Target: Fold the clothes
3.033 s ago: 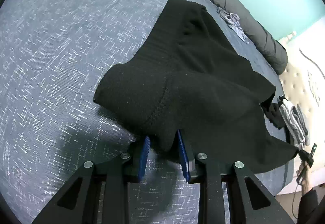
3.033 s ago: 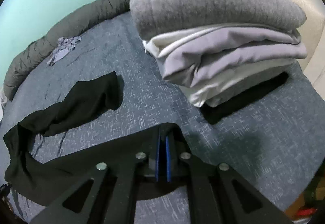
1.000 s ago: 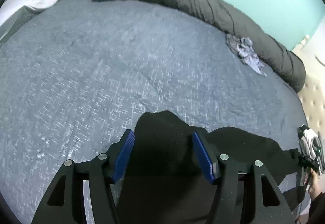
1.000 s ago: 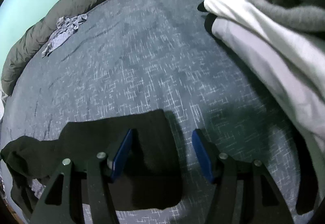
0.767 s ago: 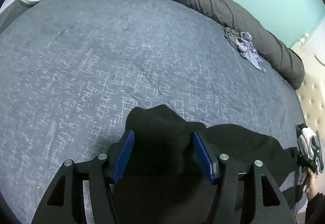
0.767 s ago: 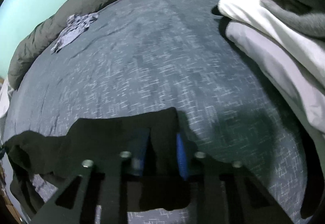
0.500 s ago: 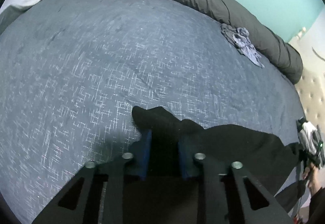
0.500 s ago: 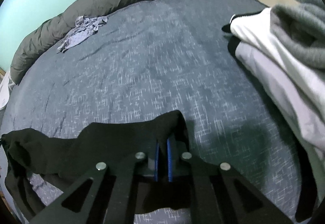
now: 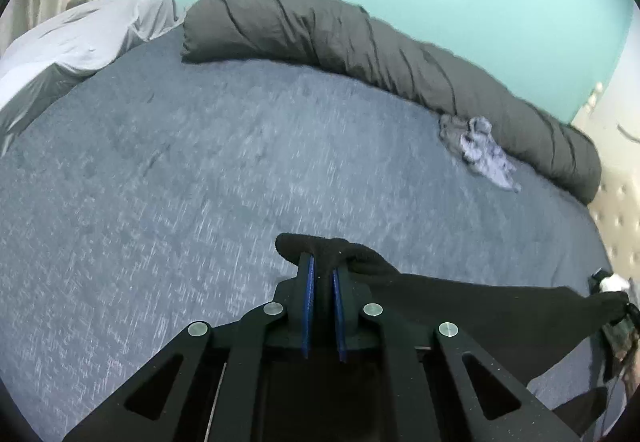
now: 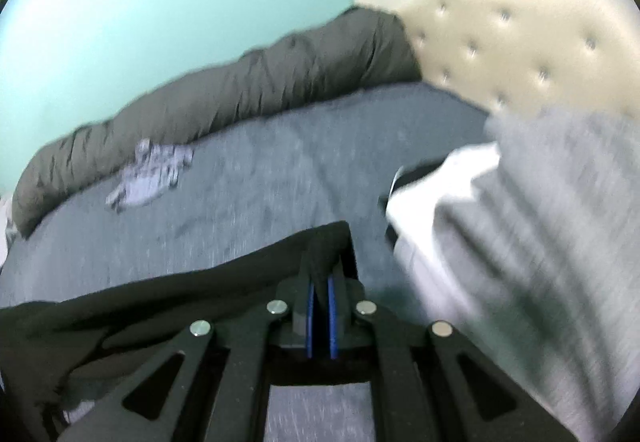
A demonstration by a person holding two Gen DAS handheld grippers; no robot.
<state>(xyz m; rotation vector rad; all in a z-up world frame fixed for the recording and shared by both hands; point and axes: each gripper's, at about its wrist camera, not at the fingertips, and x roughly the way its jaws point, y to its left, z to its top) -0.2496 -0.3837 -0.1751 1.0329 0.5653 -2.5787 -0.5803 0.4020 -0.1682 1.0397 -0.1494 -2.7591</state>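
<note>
Left tongs and right tongs, jaws just closing, each pinch a black garment above the bed; no writing is readable.

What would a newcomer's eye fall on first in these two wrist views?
The black garment stretched low across both views, each end pinched in a gripper's blue jaws: left gripper, right gripper. Next, the stack of folded clothes at the right, by the tufted headboard. Then the rolled grey duvet along the bed's far edge.
</note>
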